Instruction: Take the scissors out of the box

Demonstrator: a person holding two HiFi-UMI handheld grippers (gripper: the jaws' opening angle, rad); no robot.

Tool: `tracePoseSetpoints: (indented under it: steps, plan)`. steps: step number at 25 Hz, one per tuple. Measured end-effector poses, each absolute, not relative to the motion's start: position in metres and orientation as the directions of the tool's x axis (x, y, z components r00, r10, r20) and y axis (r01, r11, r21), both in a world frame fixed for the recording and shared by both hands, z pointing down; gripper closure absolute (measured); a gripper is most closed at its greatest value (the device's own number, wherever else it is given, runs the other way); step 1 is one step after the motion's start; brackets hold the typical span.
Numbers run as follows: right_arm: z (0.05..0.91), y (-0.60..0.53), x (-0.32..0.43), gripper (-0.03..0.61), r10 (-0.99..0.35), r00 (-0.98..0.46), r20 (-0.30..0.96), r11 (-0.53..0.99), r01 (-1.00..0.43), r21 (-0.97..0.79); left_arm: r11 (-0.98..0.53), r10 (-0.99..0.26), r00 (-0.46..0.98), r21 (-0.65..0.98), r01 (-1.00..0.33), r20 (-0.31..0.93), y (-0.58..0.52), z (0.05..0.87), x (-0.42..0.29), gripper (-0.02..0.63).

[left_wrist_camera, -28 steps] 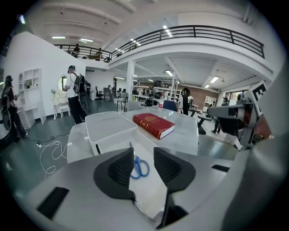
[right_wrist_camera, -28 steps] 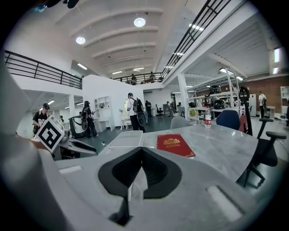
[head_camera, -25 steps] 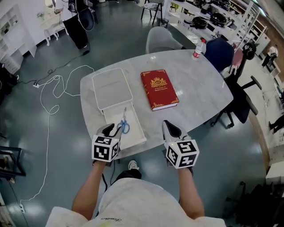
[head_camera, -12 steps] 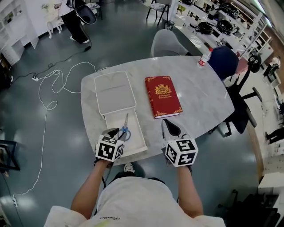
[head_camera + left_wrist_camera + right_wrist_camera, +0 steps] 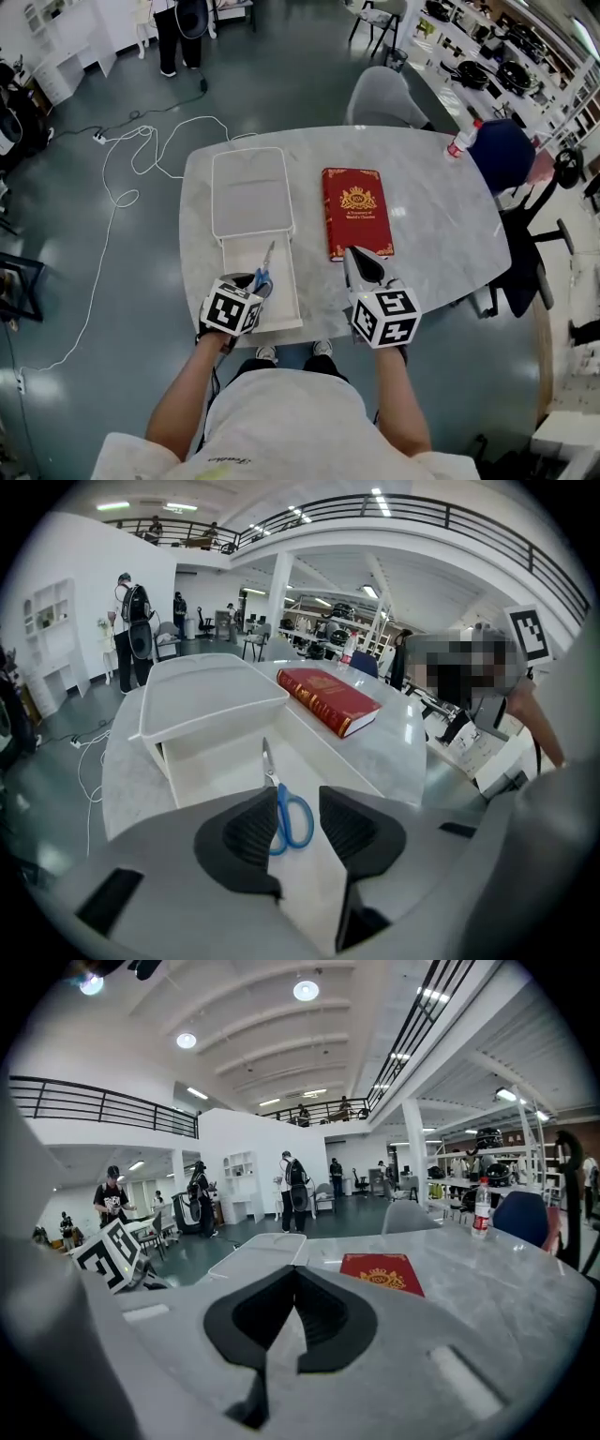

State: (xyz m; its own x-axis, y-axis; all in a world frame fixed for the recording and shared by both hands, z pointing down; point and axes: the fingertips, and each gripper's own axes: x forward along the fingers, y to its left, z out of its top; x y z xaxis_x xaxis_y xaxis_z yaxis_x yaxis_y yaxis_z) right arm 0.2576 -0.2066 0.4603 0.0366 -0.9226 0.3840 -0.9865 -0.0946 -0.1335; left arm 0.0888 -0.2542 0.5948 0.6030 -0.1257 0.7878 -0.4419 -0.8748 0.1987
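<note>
A pale marbled worktop point(image 5: 431, 197) is seen from above. An open white box point(image 5: 287, 298) is set at its near left edge, and a white lid point(image 5: 249, 192) is laid over the box's far end. A red book point(image 5: 356, 211) is placed just right of the box, apart from it.

The left hand-held gripper point(image 5: 251, 278) is held at the near end of the box with its jaws apart. The right hand-held gripper point(image 5: 349, 251) is held over the worktop's near edge, its jaws pressed together on nothing and its tips seen against the book's near end.

The scissors point(image 5: 266, 264) are lying flat inside the box, blades pointed away. Their blue handles are seen in the gap between the left jaws; contact cannot be judged.

A small bottle point(image 5: 459, 142) is stood at the far right edge.
</note>
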Motion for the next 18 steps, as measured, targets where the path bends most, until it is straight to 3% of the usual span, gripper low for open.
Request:
tracePoseSetpoints:
  steps: [8,18]
  plan:
    - [0.47,-0.231,0.278,0.574,-0.915,-0.108,0.389,0.046,-0.985,-0.166,-0.819,-0.175,0.508,0.162,-0.551,0.844,-0.257,0.616,0.092,0.488]
    - [0.486,-0.256,0.287,0.574,-0.882,-0.255,0.396,0.186,-0.961,-0.203,-0.787,-0.151,0.377,0.12,-0.605,0.914,-0.258,0.643,0.093,0.486]
